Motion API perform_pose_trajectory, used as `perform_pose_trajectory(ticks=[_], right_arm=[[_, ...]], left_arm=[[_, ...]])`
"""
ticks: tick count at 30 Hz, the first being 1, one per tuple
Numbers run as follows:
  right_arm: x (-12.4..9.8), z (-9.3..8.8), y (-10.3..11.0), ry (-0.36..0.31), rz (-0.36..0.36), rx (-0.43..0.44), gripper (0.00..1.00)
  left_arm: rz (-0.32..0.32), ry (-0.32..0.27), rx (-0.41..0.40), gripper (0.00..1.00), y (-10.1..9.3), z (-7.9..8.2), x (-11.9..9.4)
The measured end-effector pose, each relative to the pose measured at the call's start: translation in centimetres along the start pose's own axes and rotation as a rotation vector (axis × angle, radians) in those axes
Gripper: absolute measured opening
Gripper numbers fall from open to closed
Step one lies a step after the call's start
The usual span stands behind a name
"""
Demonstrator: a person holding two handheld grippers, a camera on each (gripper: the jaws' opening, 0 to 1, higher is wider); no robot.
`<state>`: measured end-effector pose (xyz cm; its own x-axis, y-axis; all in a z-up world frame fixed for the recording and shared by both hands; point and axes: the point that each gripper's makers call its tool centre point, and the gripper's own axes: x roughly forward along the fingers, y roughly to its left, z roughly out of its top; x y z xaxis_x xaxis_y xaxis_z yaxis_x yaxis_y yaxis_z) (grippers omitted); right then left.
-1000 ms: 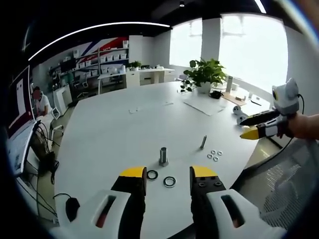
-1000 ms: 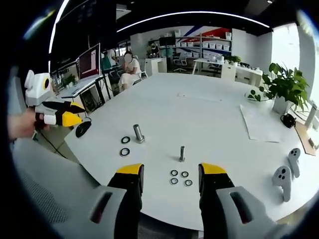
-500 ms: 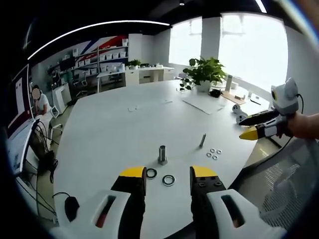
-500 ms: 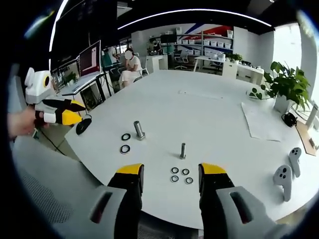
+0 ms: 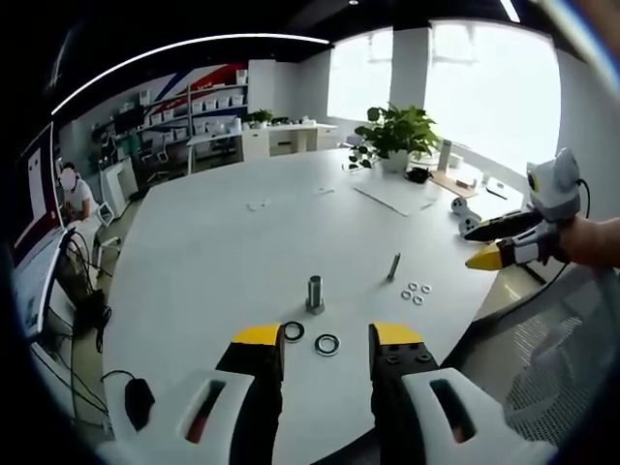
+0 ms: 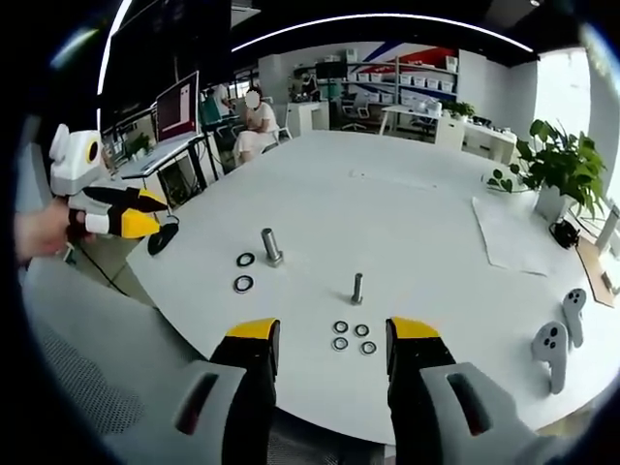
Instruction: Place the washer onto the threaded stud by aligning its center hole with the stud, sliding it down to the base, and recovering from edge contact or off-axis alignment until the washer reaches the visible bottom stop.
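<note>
On the white table [image 5: 213, 252] a thick threaded stud [image 5: 315, 294] stands upright, with two large washers [image 5: 293, 331] [image 5: 327, 343] lying flat in front of it. A thin stud [image 5: 393, 266] stands to the right beside several small washers [image 5: 415, 293]. My left gripper [image 5: 327, 333] hovers open just short of the large washers, holding nothing. In the right gripper view the thin stud [image 6: 357, 288] and small washers [image 6: 351, 336] lie just ahead of my open, empty right gripper [image 6: 332, 328]. The thick stud [image 6: 271, 245] and its washers [image 6: 242, 283] sit further left.
A potted plant [image 5: 395, 136], a paper sheet [image 6: 509, 232] and white hand controllers [image 6: 552, 344] occupy the far side. A black mouse [image 6: 161, 238] lies near the table edge. A person [image 6: 254, 121] sits at a desk by a monitor [image 6: 177, 113]. Mesh chair backs flank the near edge.
Both views have drifted slightly, so the studs and washers sit a little differently in frame. Nothing on the table has moved, and both grippers stay open.
</note>
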<state>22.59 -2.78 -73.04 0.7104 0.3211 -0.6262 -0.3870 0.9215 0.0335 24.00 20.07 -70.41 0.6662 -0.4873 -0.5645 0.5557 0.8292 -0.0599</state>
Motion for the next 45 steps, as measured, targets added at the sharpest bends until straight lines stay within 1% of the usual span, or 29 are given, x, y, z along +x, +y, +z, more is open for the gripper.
perform_pose_trajectory(ticks=[5,9,12,14,16,18,20,24,25,27,31,32,33,34,35,36,37,39,41,42,44,45], right_arm=[[0.1,-0.2,0.2,0.009,0.010,-0.005,0.47],[0.0,-0.3,0.1,0.013,0.008,0.012,0.46],[0.0,-0.5,0.0,0.021,0.012,0.025,0.46],[-0.1,-0.1,0.1,0.004,0.021,0.048,0.46],[-0.2,0.2,0.1,-0.005,0.024,0.044,0.46],[-0.1,0.1,0.0,0.003,0.020,0.026,0.47],[-0.2,-0.1,-0.1,0.013,0.015,0.032,0.47],[-0.1,-0.9,-0.4,0.050,0.010,0.046,0.47],[-0.1,-1.1,-0.5,0.059,0.010,0.065,0.47],[-0.1,-1.1,-0.3,0.060,0.026,0.091,0.48],[-0.1,-1.1,0.3,0.062,0.048,0.104,0.48],[-0.1,-1.2,0.4,0.065,0.054,0.102,0.48],[-0.1,-1.3,0.6,0.070,0.058,0.107,0.48],[0.0,-1.3,0.7,0.074,0.063,0.113,0.48],[0.0,-1.3,0.8,0.073,0.063,0.114,0.48],[0.0,-1.3,0.7,0.073,0.057,0.111,0.48],[0.1,-1.4,0.7,0.075,0.058,0.112,0.48],[0.1,-1.7,0.9,0.089,0.075,0.127,0.47],[-0.1,-1.7,0.9,0.084,0.077,0.135,0.47],[-0.1,-1.5,1.0,0.076,0.084,0.142,0.47],[-0.1,-1.4,1.3,0.074,0.094,0.145,0.47],[-0.1,-1.4,1.3,0.076,0.097,0.138,0.47]], left_arm=[[-0.001,0.010,0.001,0.33,-0.1,-0.2,0.1],[-0.001,0.013,0.014,0.34,-0.3,-0.3,0.2],[0.003,0.026,0.025,0.34,-0.2,-0.6,0.3],[0.019,0.029,0.021,0.34,0.2,-0.6,0.2],[0.030,0.026,0.005,0.34,0.7,-0.6,0.2],[0.038,0.024,0.000,0.34,0.9,-0.6,0.2],[0.044,0.028,0.000,0.34,0.9,-0.7,0.2],[0.054,0.072,0.015,0.34,0.9,-1.7,0.6],[0.055,0.077,0.019,0.34,0.9,-1.8,0.7],[0.056,0.095,0.032,0.34,0.8,-2.1,0.8],[0.059,0.126,0.039,0.32,0.8,-2.7,0.9],[0.052,0.142,0.066,0.31,0.8,-3.0,0.9],[0.059,0.146,0.080,0.31,1.0,-3.1,0.9],[0.090,0.149,0.081,0.31,1.6,-3.1,0.8],[0.092,0.145,0.064,0.33,1.7,-3.1,0.8],[0.089,0.130,0.016,0.34,1.7,-3.0,0.9],[0.084,0.131,0.009,0.35,1.7,-3.0,0.9],[0.091,0.152,0.038,0.34,1.7,-3.5,0.9],[0.103,0.175,0.077,0.34,1.8,-4.1,0.9],[0.105,0.190,0.079,0.34,1.8,-4.4,1.0],[0.098,0.202,0.082,0.34,1.6,-4.7,1.1],[0.097,0.212,0.101,0.34,1.5,-4.9,1.2]])
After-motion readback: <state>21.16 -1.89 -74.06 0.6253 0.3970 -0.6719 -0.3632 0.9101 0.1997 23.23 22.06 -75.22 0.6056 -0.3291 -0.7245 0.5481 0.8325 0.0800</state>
